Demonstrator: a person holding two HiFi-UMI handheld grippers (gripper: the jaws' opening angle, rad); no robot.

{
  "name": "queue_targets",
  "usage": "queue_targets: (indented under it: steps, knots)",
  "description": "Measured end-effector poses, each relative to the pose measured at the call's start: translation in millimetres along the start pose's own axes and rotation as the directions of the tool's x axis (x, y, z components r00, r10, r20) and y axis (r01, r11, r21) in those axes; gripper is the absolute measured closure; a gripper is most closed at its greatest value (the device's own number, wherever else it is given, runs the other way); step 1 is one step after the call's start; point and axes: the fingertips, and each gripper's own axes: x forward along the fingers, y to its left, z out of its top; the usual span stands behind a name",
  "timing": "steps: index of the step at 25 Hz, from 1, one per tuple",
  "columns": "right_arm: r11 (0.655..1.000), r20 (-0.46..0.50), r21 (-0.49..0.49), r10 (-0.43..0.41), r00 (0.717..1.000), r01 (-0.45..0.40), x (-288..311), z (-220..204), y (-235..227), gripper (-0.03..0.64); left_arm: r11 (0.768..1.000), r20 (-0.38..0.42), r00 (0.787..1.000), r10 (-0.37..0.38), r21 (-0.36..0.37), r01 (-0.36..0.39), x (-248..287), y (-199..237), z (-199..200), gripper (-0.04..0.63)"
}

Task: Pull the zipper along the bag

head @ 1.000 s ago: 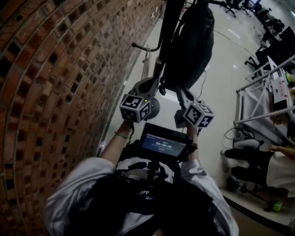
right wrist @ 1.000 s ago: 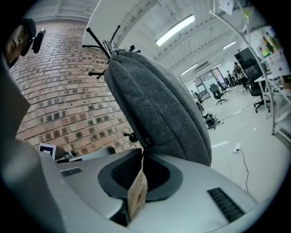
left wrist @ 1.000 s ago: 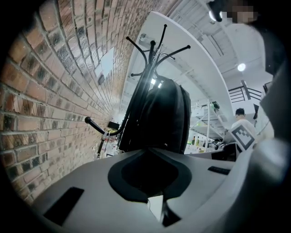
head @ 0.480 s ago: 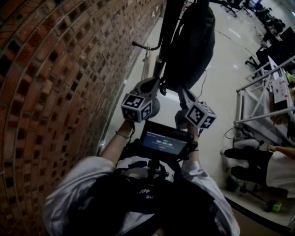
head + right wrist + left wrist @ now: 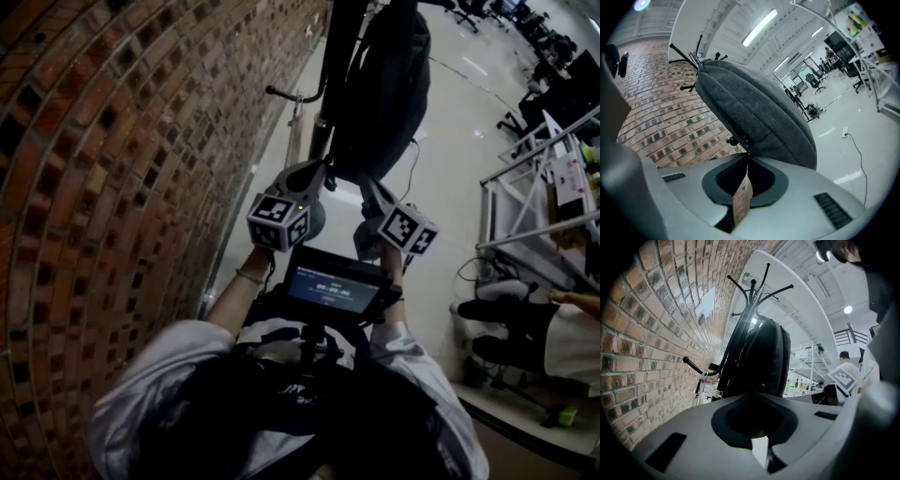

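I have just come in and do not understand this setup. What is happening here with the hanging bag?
A person holds a gripper in each hand against a dark backpack hanging on a coat stand beside a brick wall. The left gripper is shut on the backpack's lower edge, apparently steadying it. The right gripper is shut at the seam, seemingly on the zipper pull. Pulling seems about to begin.

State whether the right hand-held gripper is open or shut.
Shut. The right hand-held gripper has jaws pressed together, tips at the bag; grip on a pull: cannot tell.
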Motion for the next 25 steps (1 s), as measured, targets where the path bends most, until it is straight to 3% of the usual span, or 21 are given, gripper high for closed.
queue_targets:
  steps: [8,15,25]
  knots:
    - [0.995,-0.012,-0.095,-0.038,0.999,0.037,12,4,-6,0.601,1.000,-0.008,1.000,0.009,0.001,-0.009,-4,2,2,0.588]
    - [0.991,0.012,-0.128,0.039,0.999,-0.038,1,3,11,0.610,1.000,-0.028,0.999,0.017,0.013,-0.017,-9,1,5,0.588]
    - [0.989,-0.007,-0.132,0.058,0.998,-0.059,1,21,31,0.595,1.000,-0.020,1.000,-0.001,0.003,0.002,-3,0,-9,0.588]
